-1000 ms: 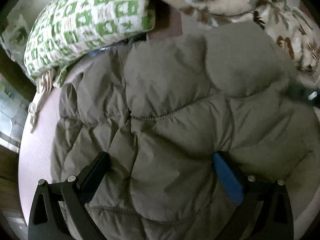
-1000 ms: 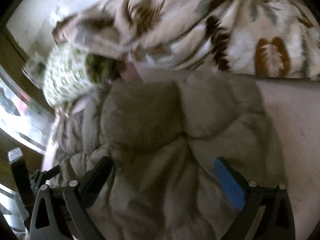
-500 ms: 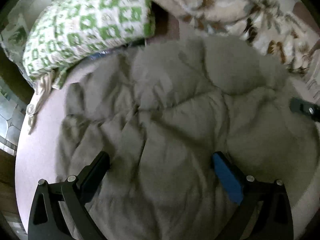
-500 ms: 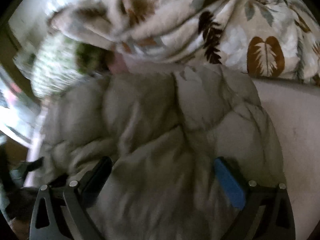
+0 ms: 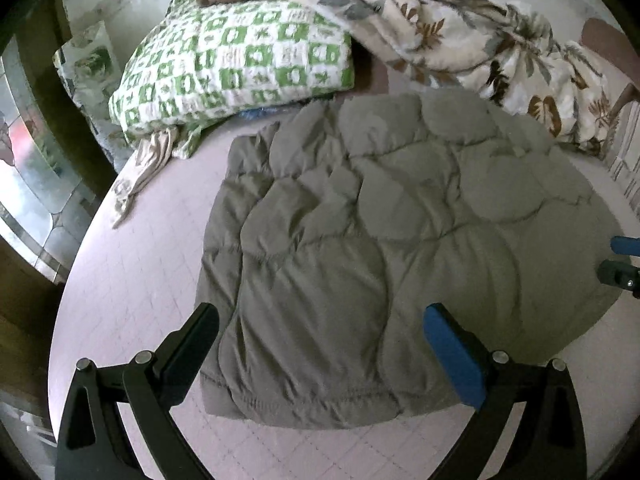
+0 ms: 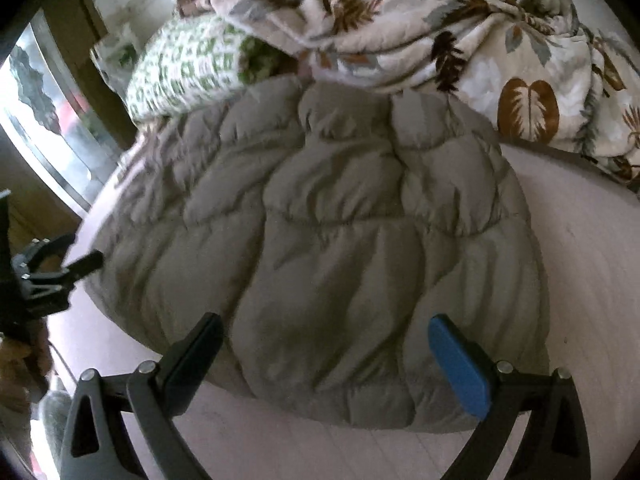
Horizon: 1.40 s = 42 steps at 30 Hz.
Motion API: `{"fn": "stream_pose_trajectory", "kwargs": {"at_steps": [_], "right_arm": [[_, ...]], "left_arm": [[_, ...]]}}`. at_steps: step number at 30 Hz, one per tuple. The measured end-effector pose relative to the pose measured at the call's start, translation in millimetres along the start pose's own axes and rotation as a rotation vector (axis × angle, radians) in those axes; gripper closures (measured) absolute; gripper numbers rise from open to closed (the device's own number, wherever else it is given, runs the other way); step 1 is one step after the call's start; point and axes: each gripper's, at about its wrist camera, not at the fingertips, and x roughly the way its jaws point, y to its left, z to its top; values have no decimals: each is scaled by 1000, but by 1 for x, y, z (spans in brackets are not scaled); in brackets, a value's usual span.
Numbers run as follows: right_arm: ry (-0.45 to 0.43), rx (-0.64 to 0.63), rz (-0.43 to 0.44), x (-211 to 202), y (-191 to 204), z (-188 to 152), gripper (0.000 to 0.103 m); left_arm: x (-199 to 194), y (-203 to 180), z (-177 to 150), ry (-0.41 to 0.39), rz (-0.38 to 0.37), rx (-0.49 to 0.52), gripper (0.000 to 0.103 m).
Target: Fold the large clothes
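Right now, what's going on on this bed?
A person is folding a grey puffer jacket on a bed, with a tool in each hand. The jacket lies folded into a compact bundle on the sheet, below a green checked pillow and a leaf-print blanket. The left tool and right tool are both open above the jacket's near edge, holding nothing.
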Motion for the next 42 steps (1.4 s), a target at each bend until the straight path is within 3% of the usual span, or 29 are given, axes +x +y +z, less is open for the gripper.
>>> {"fn": "stream_pose_trajectory", "kwargs": {"at_steps": [5, 15, 23, 31, 42], "right_arm": [[23, -45, -90, 27, 7, -8, 0], [41, -66, -131, 40, 9, -9, 0], [0, -40, -111, 9, 10, -1, 0], [-43, -26, -144, -26, 1, 1, 0], [-53, 73, -161, -50, -51, -10, 0]], "left_arm": [[20, 2, -10, 38, 0, -11, 1], [29, 2, -13, 33, -7, -14, 0], [7, 3, -14, -8, 12, -10, 0], [-12, 8, -14, -12, 31, -9, 0], [-22, 23, -14, -22, 42, -32, 0]]}}
